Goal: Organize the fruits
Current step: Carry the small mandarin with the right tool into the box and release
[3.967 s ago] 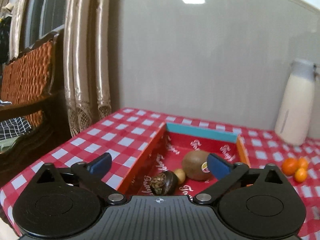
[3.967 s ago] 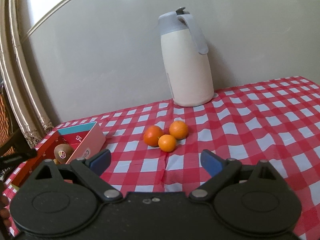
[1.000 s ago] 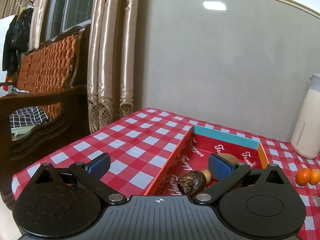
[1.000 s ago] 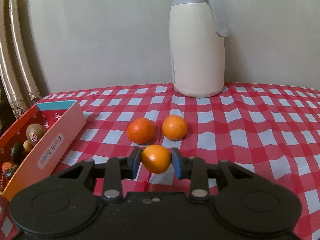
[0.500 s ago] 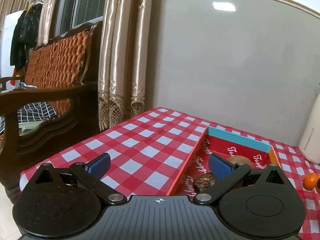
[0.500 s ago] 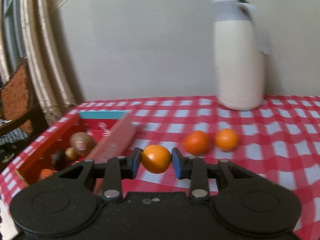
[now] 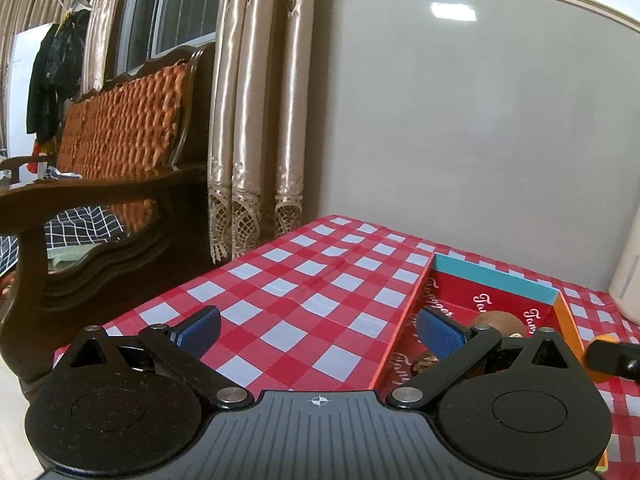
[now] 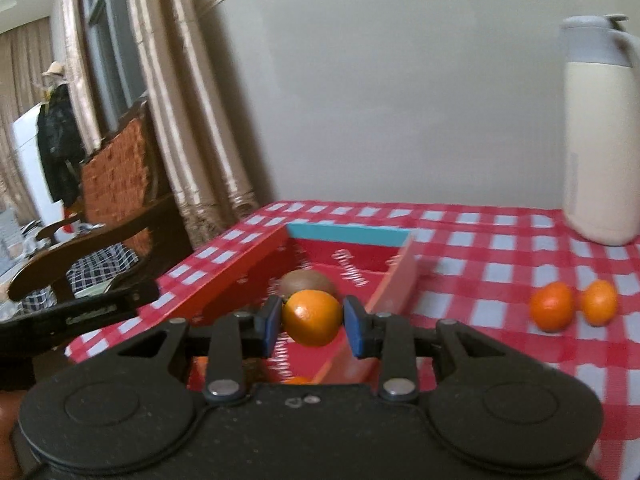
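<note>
Right wrist view, and right up close the right tongs are clamped on a small orange, blue pads pressed to either side of it, the fruit held in the air above the near end of the red box. Just behind the orange a brown kiwi lies inside the box, and a sliver of something orange shows low down under the tongs (too little of it shows to name). The box has an orange long wall on the right, tilted in this view, and a teal end wall at the far side. Out on the red-and-white checked counter, well to the right of the box, two more oranges sit just beside each other. Further back a cream jug with a grey lid stands by the wall. Over on the left wrist view, the left tongs stand wide apart with nothing between them, hanging over the checked cloth at the left of the box, and the tip of the other tongs with a bit of orange peeks in at the right edge. Beyond that, shiny curtains and a wooden bench with a woven orange back.
</note>
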The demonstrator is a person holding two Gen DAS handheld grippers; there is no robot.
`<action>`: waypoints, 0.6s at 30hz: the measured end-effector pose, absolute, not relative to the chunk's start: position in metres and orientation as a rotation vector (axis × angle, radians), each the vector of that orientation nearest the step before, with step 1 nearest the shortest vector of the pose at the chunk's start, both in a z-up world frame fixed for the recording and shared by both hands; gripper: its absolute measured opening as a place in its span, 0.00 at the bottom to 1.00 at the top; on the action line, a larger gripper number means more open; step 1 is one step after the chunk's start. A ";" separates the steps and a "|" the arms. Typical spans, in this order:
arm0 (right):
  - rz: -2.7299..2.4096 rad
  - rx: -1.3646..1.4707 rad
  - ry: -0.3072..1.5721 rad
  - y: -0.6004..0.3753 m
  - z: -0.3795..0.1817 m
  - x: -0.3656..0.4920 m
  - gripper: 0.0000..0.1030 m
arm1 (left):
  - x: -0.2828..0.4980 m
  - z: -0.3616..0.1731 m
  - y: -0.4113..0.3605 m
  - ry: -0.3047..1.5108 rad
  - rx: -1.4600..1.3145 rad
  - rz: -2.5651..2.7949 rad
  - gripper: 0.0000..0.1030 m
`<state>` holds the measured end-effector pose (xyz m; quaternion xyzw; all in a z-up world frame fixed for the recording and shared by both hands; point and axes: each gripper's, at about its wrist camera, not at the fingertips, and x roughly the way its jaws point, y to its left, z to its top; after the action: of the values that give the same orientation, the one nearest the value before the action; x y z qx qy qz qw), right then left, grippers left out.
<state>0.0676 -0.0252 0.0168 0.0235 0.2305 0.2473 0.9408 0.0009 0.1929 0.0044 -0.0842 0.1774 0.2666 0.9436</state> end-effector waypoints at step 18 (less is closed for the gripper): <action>0.524 -0.002 0.450 -0.010 0.013 0.061 0.65 | 0.000 0.005 0.197 0.363 -0.181 0.547 1.00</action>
<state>0.0610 -0.0102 0.0128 -0.0009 0.2204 0.2570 0.9409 0.0000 0.1969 0.0047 -0.0887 0.1782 0.2685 0.9425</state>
